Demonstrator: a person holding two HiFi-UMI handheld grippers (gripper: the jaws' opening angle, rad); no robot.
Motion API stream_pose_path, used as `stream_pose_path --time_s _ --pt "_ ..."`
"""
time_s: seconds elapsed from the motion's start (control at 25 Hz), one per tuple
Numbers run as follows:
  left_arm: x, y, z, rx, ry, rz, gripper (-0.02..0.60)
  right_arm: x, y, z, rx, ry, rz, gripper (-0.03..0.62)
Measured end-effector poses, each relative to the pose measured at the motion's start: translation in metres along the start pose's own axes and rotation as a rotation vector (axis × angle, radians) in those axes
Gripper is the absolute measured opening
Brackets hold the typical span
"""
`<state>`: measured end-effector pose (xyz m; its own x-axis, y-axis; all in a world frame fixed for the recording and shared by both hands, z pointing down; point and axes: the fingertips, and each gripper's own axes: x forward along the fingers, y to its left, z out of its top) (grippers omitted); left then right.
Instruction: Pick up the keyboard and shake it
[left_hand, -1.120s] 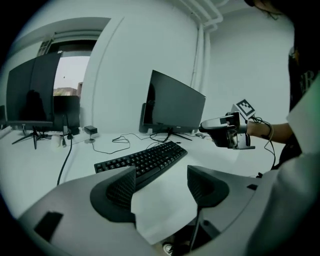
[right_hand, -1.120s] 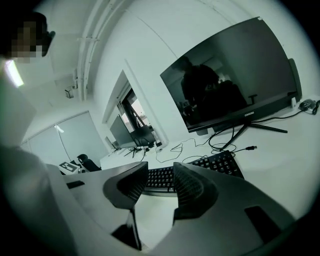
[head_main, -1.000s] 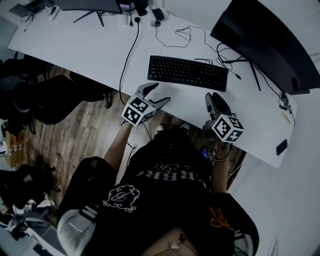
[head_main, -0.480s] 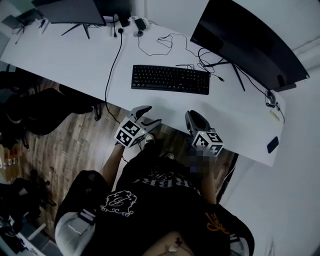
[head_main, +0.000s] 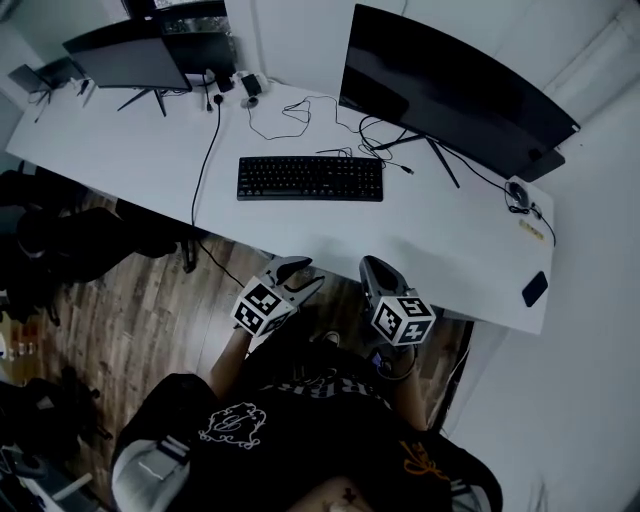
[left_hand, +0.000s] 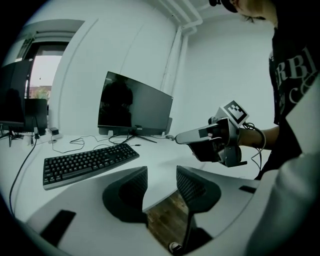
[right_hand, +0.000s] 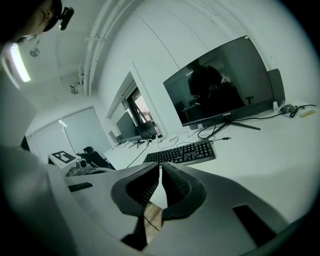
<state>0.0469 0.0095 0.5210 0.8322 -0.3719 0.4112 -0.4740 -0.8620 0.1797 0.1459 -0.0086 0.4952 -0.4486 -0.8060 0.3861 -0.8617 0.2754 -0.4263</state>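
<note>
Keyboard (head_main: 310, 179) lies on the desk (head_main: 120, 140). Left gripper (head_main: 303, 274) is closing on nothing; right gripper (head_main: 375, 270) is squeezed together, empty.

One keyboard (head_main: 310, 178), one curved monitor (head_main: 450, 90), two grippers (head_main: 303, 273) (head_main: 375, 270)
</note>
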Motion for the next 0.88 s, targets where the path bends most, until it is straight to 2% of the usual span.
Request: stream_pose_path --time_s 0.2,0.44,0.6,0.76,0.88 --pt "0.001 -0.046 0.011 0.010 -0.045 0.007 0.112 -0.038 0.001 -0.003 -0.013 -0.034 0.023 0.021" --pt "-0.014 -0.076 0.008 0.013 -0.066 0.026 0.058 -0.071 0.010 -0.009 -0.040 -0.073 0.042 0.015" --pt "-0.025 -0.089 0.007 -0.019 -0.088 0.052 0.038 -0.086 0.017 -0.018 -0.058 -0.087 0.061 0.015" --pt "-0.034 -0.103 0.006 -0.006 -0.104 0.055 0.034 -0.097 0.023 -0.026 -0.074 -0.097 0.070 0.014" --pt "-0.039 -0.112 0.005 0.000 -0.101 0.054 0.031 -0.106 0.029 -0.028 -0.043 -0.111 0.095 0.014"
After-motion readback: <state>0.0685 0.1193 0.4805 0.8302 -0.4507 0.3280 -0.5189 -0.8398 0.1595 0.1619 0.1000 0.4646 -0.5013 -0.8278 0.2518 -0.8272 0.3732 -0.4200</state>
